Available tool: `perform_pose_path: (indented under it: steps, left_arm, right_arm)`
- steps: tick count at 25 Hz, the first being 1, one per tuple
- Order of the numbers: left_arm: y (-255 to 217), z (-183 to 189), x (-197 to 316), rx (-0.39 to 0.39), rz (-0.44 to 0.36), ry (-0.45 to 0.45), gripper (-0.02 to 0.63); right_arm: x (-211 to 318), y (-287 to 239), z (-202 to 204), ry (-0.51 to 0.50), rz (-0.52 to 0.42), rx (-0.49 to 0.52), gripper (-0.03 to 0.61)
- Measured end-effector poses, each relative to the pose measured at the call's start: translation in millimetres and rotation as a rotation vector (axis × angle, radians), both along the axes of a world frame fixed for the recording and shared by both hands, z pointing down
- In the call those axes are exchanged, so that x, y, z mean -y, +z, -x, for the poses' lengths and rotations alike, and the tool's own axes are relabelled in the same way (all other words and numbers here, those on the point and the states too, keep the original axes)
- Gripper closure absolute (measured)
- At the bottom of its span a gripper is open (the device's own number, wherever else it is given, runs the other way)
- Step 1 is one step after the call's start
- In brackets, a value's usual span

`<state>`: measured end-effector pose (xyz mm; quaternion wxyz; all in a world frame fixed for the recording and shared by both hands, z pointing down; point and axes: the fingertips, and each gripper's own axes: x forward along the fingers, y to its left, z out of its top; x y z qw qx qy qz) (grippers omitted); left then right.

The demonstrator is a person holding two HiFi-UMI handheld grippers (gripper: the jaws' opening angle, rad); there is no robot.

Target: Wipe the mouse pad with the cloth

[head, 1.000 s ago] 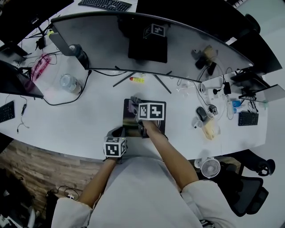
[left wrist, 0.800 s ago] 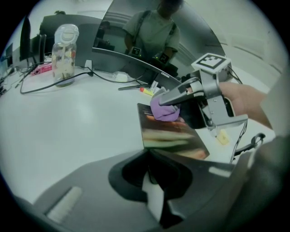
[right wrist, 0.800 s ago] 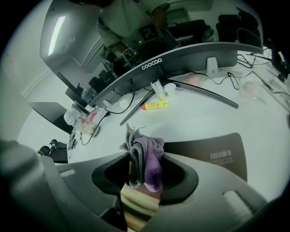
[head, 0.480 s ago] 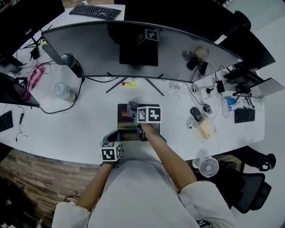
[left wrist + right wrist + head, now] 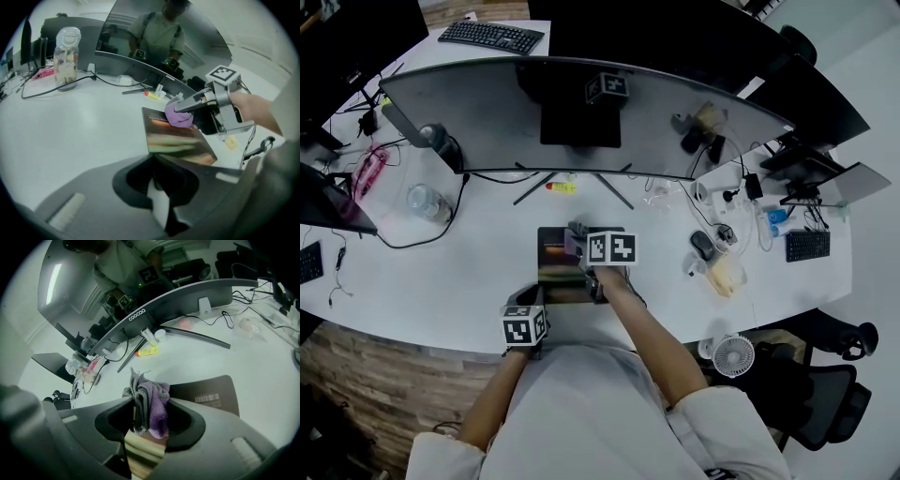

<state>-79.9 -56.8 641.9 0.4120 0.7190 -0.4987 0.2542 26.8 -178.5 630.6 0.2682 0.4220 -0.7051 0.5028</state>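
The cloth [image 5: 151,401] at lower centre is purple and grey; the mouse pad [image 5: 211,392] is dark brown with a white barcode; the desk [image 5: 262,362] is white.

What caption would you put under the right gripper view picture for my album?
Right gripper pinching a bunched purple-and-grey cloth over a dark rectangular mouse pad on the white desk.

Fuzzy purple-grey cloth [image 5: 152,404], glossy mouse pad [image 5: 174,140], smooth white desk [image 5: 459,272]
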Motion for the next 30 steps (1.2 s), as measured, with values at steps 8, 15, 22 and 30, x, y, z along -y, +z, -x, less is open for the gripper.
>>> perform_pose_path:
  steps: [8,15,22,30]
  left_arm:
    - [-1.3,0.2,-0.1,0.001,-0.001,-0.002,0.614]
    - [0.1,-3.5,-0.2,0.000,0.001,-0.002,0.614]
    - [-0.4,-3.2,-1.2,-0.006,0.009,-0.001,0.614]
    - [-1.1,-4.5,-1.8,-0.001,0.007,-0.003,0.614]
  right_arm:
    - [-1.0,-0.2,-21.8,0.015,0.003,-0.002,0.390]
    - [-1.9,1.9,-43.6,0.027,0.010,-0.006,0.390]
    - [-4.1,3.3,-60.8,0.029,0.024,-0.002,0.390]
    - [-4.8,3.6,-79.1,0.034,0.034,0.001,0.388]
